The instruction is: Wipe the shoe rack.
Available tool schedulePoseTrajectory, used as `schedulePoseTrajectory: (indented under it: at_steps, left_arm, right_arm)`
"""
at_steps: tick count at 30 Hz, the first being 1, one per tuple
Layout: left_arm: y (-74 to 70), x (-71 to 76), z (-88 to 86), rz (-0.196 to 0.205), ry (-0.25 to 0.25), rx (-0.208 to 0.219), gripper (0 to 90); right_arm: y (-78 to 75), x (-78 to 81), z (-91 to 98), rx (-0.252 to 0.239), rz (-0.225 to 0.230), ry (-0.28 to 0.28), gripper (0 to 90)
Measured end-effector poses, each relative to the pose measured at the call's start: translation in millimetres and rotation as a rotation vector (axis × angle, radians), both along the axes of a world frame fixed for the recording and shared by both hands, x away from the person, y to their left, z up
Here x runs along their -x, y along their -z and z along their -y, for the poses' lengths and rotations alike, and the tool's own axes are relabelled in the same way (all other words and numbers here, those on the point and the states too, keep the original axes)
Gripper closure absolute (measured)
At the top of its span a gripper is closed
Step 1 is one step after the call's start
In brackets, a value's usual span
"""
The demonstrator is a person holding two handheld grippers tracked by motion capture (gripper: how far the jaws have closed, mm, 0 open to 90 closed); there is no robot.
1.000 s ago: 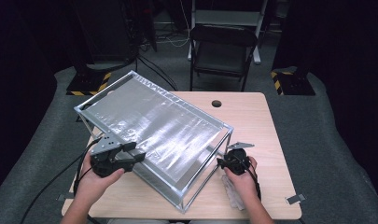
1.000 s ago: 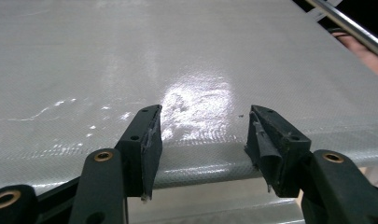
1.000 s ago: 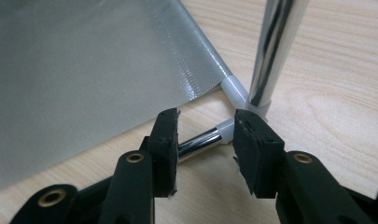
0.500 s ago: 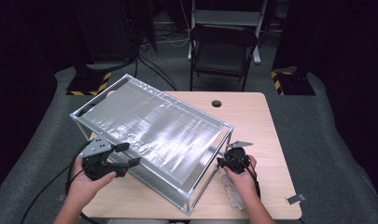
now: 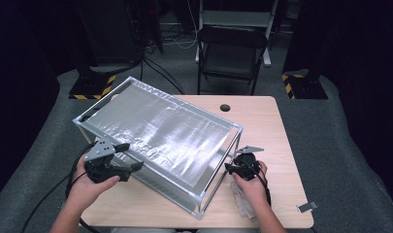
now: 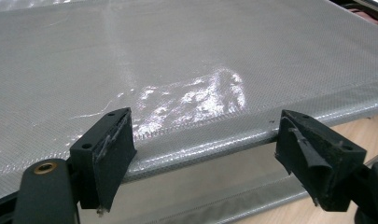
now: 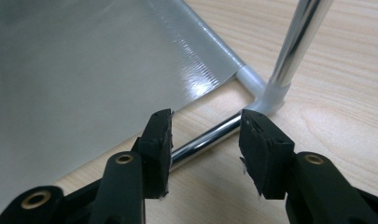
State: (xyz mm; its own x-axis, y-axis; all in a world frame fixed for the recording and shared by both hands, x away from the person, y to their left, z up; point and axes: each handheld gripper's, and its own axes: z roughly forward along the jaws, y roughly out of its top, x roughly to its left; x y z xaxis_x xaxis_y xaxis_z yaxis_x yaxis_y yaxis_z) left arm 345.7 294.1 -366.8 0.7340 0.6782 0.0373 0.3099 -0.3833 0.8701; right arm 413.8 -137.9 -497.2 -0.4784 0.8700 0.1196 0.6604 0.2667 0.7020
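both claws have just been opening: left claw (image 5: 120, 156) off the rack (image 5: 160, 126), right claw (image 5: 231, 167) wide.

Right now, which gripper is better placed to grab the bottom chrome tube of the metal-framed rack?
The right gripper: its open jaws straddle the bottom chrome tube by the white corner joint. The left gripper faces the rack's upper grey mesh shelf edge.

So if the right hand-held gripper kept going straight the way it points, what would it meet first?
Most likely the chrome bottom rod of the shelf frame: the right hand-held gripper, jaws just opening, has it between them untouched. Beyond lies the grey fabric panel; depth is unclear.
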Motion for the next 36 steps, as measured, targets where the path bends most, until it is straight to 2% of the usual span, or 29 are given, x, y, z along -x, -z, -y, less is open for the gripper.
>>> schedulePoseTrajectory:
  at_steps: [3, 4, 8, 9, 12, 13, 14, 17, 20, 22, 24, 26, 29, 32, 34, 36]
  left_arm:
    - [-0.2, -2.0, 4.6, 0.002, -0.019, -0.006, 19.8]
    - [-0.3, -2.3, 5.2, 0.001, -0.023, -0.006, 19.9]
    - [-0.6, 3.1, 8.8, 0.015, -0.060, -0.016, 20.4]
    - [0.2, 4.8, 10.1, 0.026, -0.066, -0.012, 20.5]
    - [0.9, 9.7, 12.7, 0.033, -0.067, -0.013, 21.0]
    - [2.0, 10.0, 13.4, 0.041, -0.076, -0.001, 21.0]
    - [1.3, 9.8, 12.6, 0.033, -0.070, -0.008, 21.0]
    - [1.0, 8.2, 14.1, 0.033, -0.076, -0.007, 21.0]
    - [1.7, 4.4, 18.4, 0.033, -0.092, -0.001, 21.0]
    - [2.1, 2.4, 20.1, 0.035, -0.097, 0.001, 21.0]
    - [2.3, 2.3, 20.6, 0.037, -0.100, 0.002, 21.0]
    - [2.8, 2.6, 20.5, 0.042, -0.100, 0.006, 21.0]
    - [2.9, 2.7, 20.7, 0.043, -0.102, 0.008, 21.0]
    - [3.1, 2.9, 20.9, 0.043, -0.105, 0.011, 20.9]
    - [3.2, 3.3, 20.9, 0.043, -0.106, 0.013, 20.9]
    - [3.5, 3.4, 21.2, 0.044, -0.108, 0.016, 20.9]
  right_arm:
    - [-4.1, 3.2, 1.0, -0.016, 0.004, 0.003, 53.0]
    - [-5.5, 3.8, 2.1, -0.008, 0.013, -0.002, 52.7]
    - [-11.1, 10.8, 4.6, -0.013, 0.024, -0.010, 50.7]
    - [-13.2, 14.5, 4.3, -0.019, 0.018, -0.004, 50.1]
    - [-17.0, 27.6, 9.2, -0.004, 0.040, -0.014, 48.0]
    - [-17.3, 32.3, 11.2, -0.006, 0.044, -0.015, 47.5]
    - [-16.9, 37.1, 12.8, -0.009, 0.048, -0.006, 46.8]
    - [-14.1, 51.2, 18.9, 0.005, 0.035, -0.012, 44.7]
    - [-10.4, 60.4, 24.1, 0.044, 0.035, -0.022, 42.8]
    - [-7.5, 67.1, 26.8, 0.057, 0.026, -0.005, 42.2]
    - [-4.1, 73.1, 30.2, 0.062, 0.025, 0.001, 41.9]
    - [0.8, 78.4, 32.5, 0.062, 0.004, -0.007, 42.6]
    - [8.1, 83.1, 35.2, 0.072, -0.011, -0.018, 42.7]
    - [8.6, 86.8, 35.1, 0.054, -0.015, -0.005, 41.7]
    - [8.2, 89.3, 35.6, 0.073, 0.001, -0.031, 41.3]
    - [13.7, 90.9, 29.6, 0.086, -0.007, -0.006, 43.4]
